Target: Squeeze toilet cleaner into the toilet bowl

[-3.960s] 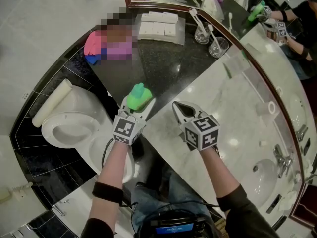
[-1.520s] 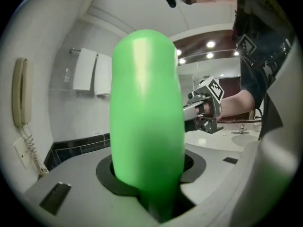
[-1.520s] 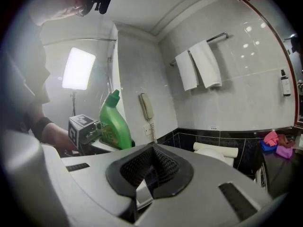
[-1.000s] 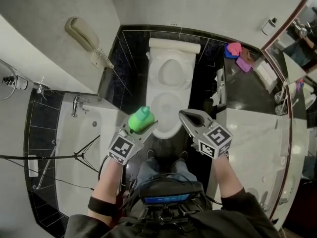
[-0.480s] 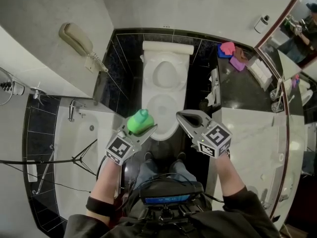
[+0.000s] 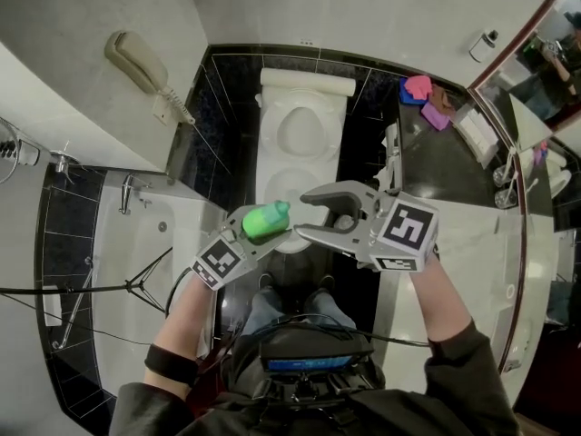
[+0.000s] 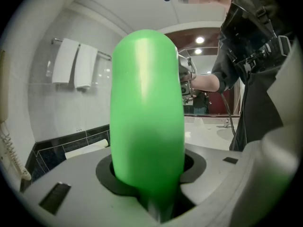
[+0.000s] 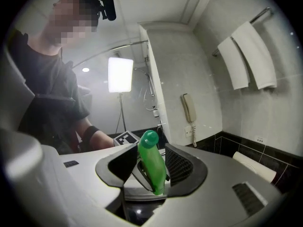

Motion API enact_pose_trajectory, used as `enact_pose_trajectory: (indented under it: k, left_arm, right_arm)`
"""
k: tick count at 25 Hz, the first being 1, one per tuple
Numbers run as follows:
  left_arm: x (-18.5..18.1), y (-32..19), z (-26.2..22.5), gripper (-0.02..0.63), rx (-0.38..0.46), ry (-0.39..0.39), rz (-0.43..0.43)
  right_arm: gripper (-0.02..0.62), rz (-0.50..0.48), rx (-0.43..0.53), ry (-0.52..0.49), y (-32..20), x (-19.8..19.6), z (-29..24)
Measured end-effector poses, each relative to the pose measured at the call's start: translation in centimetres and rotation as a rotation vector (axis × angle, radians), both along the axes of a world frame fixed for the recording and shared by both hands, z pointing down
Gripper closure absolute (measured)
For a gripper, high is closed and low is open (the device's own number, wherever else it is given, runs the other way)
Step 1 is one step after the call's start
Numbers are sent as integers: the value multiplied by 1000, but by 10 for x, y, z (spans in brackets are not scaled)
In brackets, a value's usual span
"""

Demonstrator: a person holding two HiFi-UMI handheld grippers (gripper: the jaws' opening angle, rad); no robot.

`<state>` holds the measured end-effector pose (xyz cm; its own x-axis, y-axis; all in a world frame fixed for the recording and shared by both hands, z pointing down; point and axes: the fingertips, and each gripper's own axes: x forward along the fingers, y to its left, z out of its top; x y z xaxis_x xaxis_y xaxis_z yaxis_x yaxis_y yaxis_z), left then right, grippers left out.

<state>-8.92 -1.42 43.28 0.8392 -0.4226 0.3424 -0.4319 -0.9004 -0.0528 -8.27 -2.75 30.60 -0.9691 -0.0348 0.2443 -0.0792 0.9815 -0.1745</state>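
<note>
Swinging in from the right, the right tongs (image 6: 307, 212) now lie turned sideways with jaws spread. They have just been opening, where half a second ago they were closed and pointing ahead. Nothing is pressed between them; the cap end of the green toilet cleaner bottle (image 6: 267, 219) points into their gap, just short of the tips. The left tongs (image 6: 254, 234) clamp the bottle's body, tipped on its side above the front rim of the toilet bowl (image 6: 289, 178). This looks like preparation to uncap, so no squeezing yet. Room is narrow: the bathtub (image 6: 154, 243) edge is at left, the vanity surface (image 6: 472, 243) edge at right and the person's legs (image 6: 281, 309) below. Open space lies ahead, over the bowl.
</note>
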Motion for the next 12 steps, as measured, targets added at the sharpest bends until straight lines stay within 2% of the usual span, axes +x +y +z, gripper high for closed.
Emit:
enact_pose_trajectory:
  k: [3, 5, 12]
  left_arm:
    - [8, 2, 5, 420, 3, -25, 36]
    - [11, 2, 8, 420, 7, -40, 50]
    - [20, 0, 11, 420, 25, -70, 68]
  right_arm:
    - [351, -73, -10, 49, 7, -9, 6]
    - [347, -110, -46, 73, 13, -14, 7]
    - [353, -116, -128, 94, 6, -23, 6]
